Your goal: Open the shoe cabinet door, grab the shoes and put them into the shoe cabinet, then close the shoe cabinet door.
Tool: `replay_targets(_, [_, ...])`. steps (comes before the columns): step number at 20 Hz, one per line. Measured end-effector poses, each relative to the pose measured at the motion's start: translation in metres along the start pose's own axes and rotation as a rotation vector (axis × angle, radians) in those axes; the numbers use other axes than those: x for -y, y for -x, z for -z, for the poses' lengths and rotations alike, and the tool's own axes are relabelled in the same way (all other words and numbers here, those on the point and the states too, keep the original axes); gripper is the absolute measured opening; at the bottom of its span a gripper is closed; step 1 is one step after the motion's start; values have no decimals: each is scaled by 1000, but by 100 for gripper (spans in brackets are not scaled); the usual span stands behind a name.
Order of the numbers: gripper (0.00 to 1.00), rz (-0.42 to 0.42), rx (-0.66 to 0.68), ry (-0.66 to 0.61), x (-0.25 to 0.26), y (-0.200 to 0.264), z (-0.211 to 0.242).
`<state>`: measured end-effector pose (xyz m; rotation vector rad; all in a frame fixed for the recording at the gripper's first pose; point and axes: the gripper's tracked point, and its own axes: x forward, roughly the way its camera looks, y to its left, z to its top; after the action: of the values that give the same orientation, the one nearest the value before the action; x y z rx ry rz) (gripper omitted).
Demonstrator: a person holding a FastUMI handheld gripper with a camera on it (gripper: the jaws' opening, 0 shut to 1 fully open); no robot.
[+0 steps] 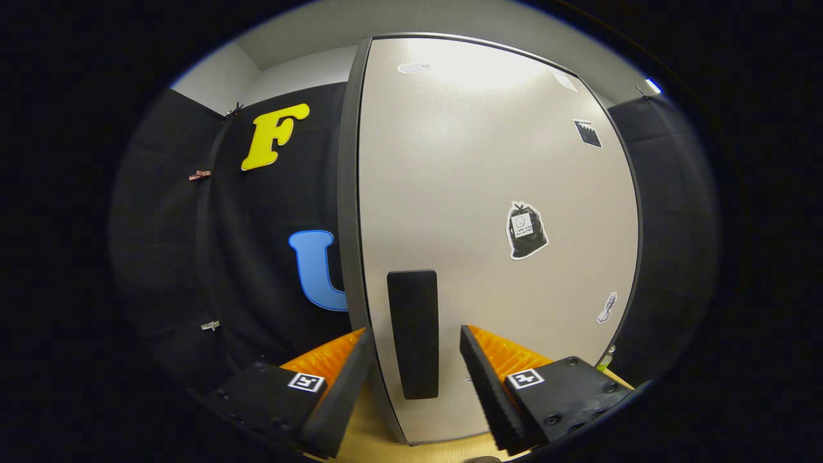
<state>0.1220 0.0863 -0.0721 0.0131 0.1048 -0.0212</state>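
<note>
The claw [416,344] is wide open and holds nothing, with the black handle [413,333] right between its two fingers. The handle sits on the shut pale cabinet door [488,193], so I think the door-opening step comes first. Next, it needs to squeeze the handle and pull.

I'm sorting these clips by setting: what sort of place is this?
Probably a recording booth staged as a home entryway: black cloth walls hang behind a pale shoe cabinet door with stickers and a dark handle. The open gripper straddles that handle.
</note>
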Motion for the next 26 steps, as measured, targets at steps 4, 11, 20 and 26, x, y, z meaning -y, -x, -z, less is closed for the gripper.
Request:
replay_targets(4, [63,25,-6,11,0,-7,4])
replay_targets(11, [37,42,7,17,0,-7,1])
replay_targets(20, [30,-55,-18,-26,2,22,2])
replay_targets(26, [30,-124,-8,-23,23,74,-1])
